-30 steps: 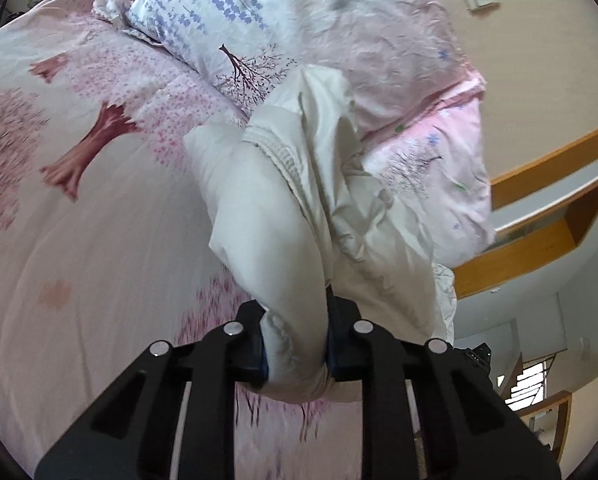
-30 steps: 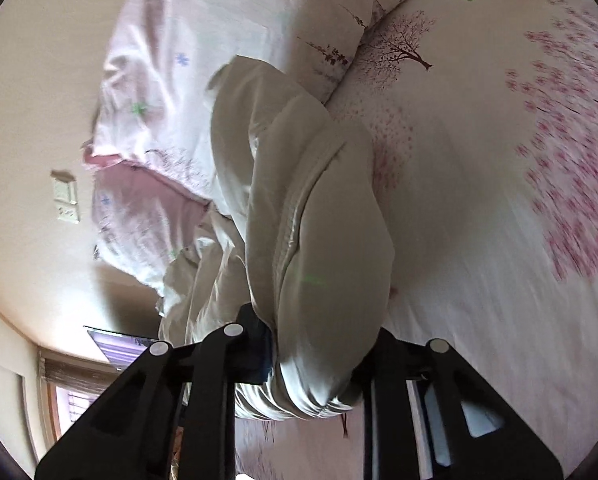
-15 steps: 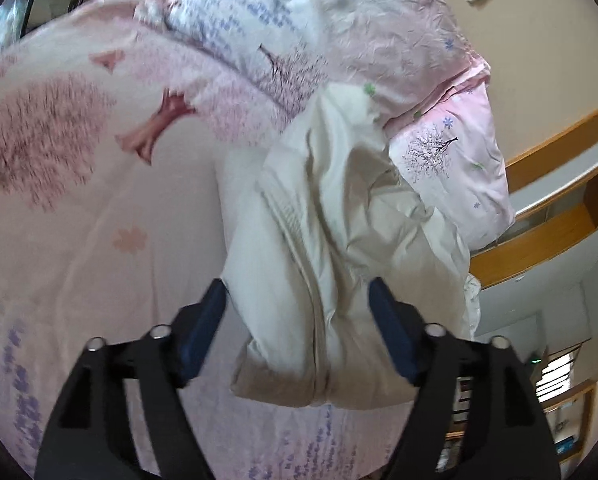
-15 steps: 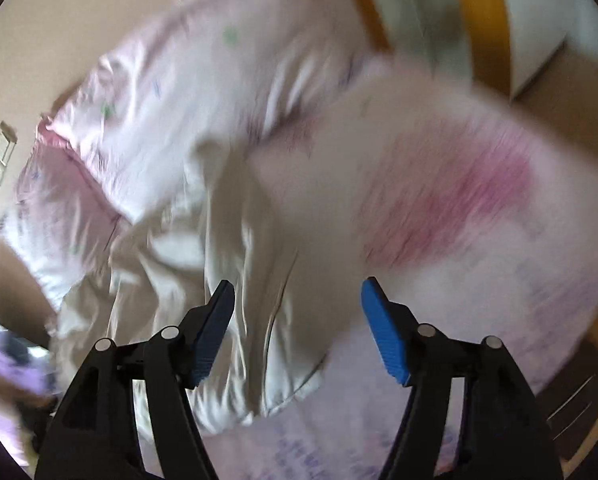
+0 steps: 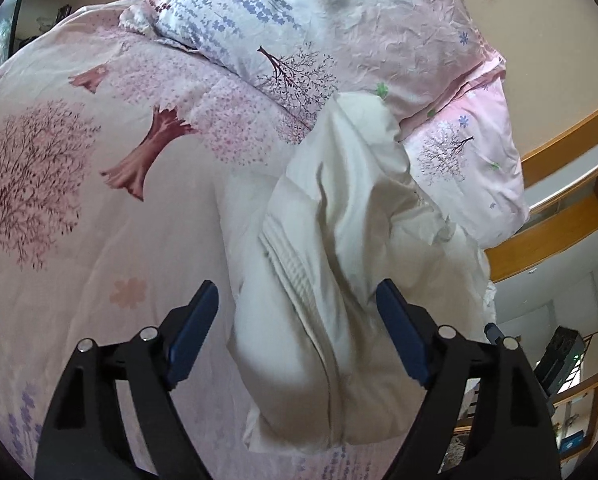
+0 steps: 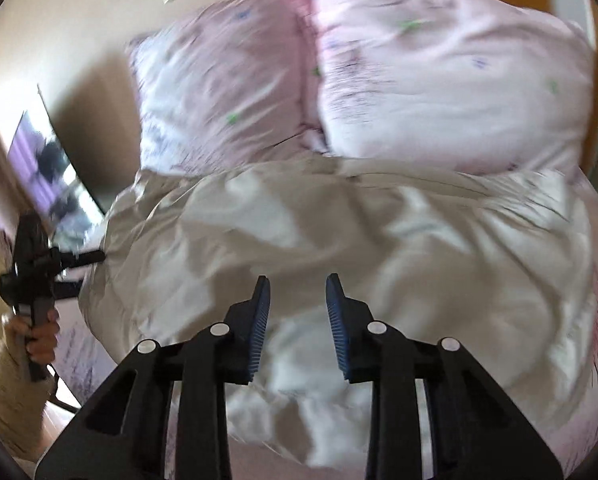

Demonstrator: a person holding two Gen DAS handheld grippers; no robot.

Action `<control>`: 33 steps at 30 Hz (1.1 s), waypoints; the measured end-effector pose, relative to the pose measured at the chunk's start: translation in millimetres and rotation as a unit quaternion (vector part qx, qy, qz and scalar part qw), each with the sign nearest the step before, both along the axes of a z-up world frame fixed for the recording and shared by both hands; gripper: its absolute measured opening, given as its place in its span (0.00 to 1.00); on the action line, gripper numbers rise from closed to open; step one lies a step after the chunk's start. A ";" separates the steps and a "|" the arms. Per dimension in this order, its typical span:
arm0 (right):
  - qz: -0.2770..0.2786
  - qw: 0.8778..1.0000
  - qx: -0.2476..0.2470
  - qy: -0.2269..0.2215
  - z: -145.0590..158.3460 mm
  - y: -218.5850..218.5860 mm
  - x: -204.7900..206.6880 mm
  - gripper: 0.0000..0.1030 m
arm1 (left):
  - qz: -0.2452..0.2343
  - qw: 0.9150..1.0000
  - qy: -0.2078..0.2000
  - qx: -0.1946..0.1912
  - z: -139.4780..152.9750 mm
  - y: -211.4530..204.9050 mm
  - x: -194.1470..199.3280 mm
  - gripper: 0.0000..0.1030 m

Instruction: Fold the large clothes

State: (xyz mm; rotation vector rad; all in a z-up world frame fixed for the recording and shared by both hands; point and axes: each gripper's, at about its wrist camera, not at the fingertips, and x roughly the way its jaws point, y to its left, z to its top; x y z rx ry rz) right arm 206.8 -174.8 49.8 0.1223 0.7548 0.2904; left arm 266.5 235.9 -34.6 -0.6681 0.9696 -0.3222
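Left hand-held gripper (image 5: 297, 340): jaws spread wide, nothing pinched. The cream garment (image 5: 339, 280) lies in the gap between the blue pads (image 5: 193, 332) without being touched by either, as far as can be told. From there the garment runs up toward 12 o'clock as a long bunched roll, its far end tucked against the pillows (image 5: 399, 40) at about 1 o'clock. A ribbed band, probably a cuff or hem, can be seen partway along it. The floral bed sheet (image 5: 79, 200) fills everything from 8 to 11 o'clock.

Right hand-held gripper (image 6: 297, 320): also open, pads parted with a narrower gap, nothing held. This view is pretty motion-blurred, so fine detail can't be trusted. The garment (image 6: 339, 232) is spread out wide just past the fingertips, from 9 through 3 o'clock, with the two pink pillows (image 6: 439, 80) behind it at 12. The left hand-held gripper (image 6: 35, 264) is seen at 9 o'clock at the garment's edge, held up in the person's hand (image 6: 39, 340).

Step-wise, it looks like the bit between folds: the garment is resting loose on the bed, crumpled rather than neatly squared, so the job is judged nowhere near finished.

For the next move, a fresh pair of grips is probably needed. An edge or corner should be picked by each gripper, well apart from one another, so the fabric can be pulled flat before anything gets folded over. Puffy cloth like this will likely slip or bunch if only a thin layer gets pinched, so a decent bite should be taken.
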 end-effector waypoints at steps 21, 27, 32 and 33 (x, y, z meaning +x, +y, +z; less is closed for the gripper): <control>-0.013 0.992 -0.014 0.126 -57.8 23.9 40.6 0.30 | -0.064 0.997 0.026 0.016 -20.1 -13.7 37.2 0.88; -0.012 0.991 -0.024 0.127 -60.9 29.1 47.1 0.30 | -0.065 0.997 0.029 -0.003 -25.6 -17.6 40.5 0.88; -0.012 0.992 -0.044 0.120 -64.2 35.1 49.2 0.31 | -0.069 0.997 0.034 -0.008 -26.5 -21.8 40.6 0.87; -0.011 0.992 -0.045 0.119 -64.0 35.4 49.6 0.31 | -0.068 0.997 0.034 -0.009 -26.9 -22.2 40.2 0.86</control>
